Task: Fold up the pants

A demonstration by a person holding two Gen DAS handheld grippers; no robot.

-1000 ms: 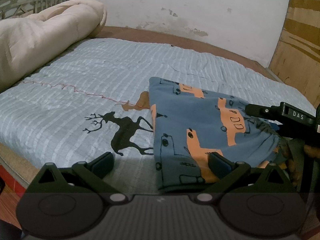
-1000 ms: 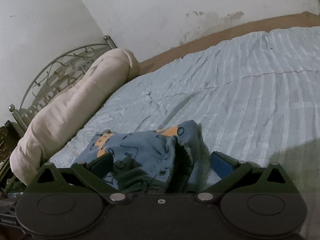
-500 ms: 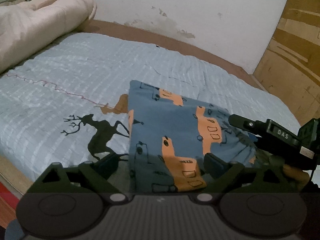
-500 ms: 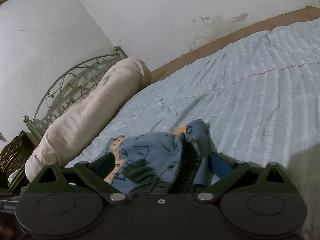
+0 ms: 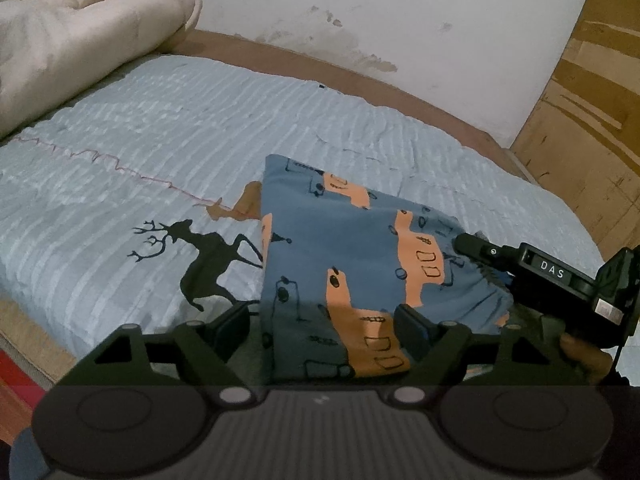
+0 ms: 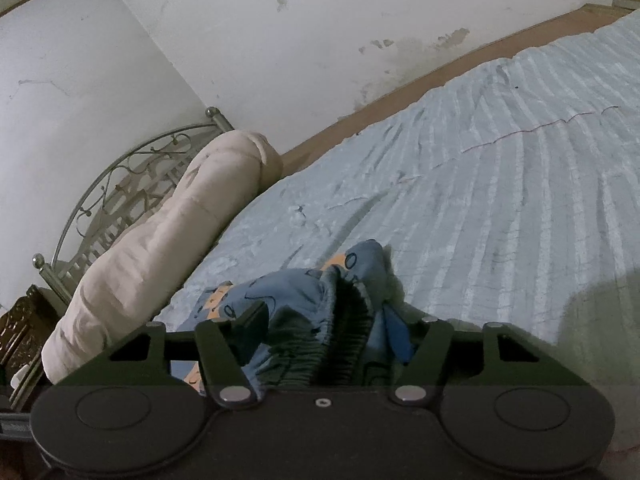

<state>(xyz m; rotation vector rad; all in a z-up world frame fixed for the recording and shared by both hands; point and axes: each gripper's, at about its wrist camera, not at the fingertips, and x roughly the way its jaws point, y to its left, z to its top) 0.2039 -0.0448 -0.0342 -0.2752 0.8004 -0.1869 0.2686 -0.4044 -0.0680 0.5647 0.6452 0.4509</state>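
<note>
In the left wrist view, the left gripper (image 5: 324, 326) fills the bottom of the frame, its fingers (image 5: 412, 326) closing with the near hem of the pants (image 5: 360, 264) between them; the left finger sits just off the cloth's left edge over the bedsheet (image 5: 160, 140), the right finger on the orange print, and neither is pressing yet. The folded blue-and-orange pants lie on the bed, centre right of the frame, their long axis running from the near edge up and slightly left, toward the far wall. At the right edge, the right gripper (image 5: 492, 254) reaches in from the side at the gathered waistband. A black deer print (image 5: 208, 264) lies just left of the pants, and a rolled cream duvet (image 5: 80, 40) fills the upper left.

In the right wrist view, the right gripper (image 6: 324, 340) has its fingers (image 6: 248, 326) closing around the bunched waistband of the pants (image 6: 296, 300) at bottom centre; whether they already clamp it I cannot tell.
</note>
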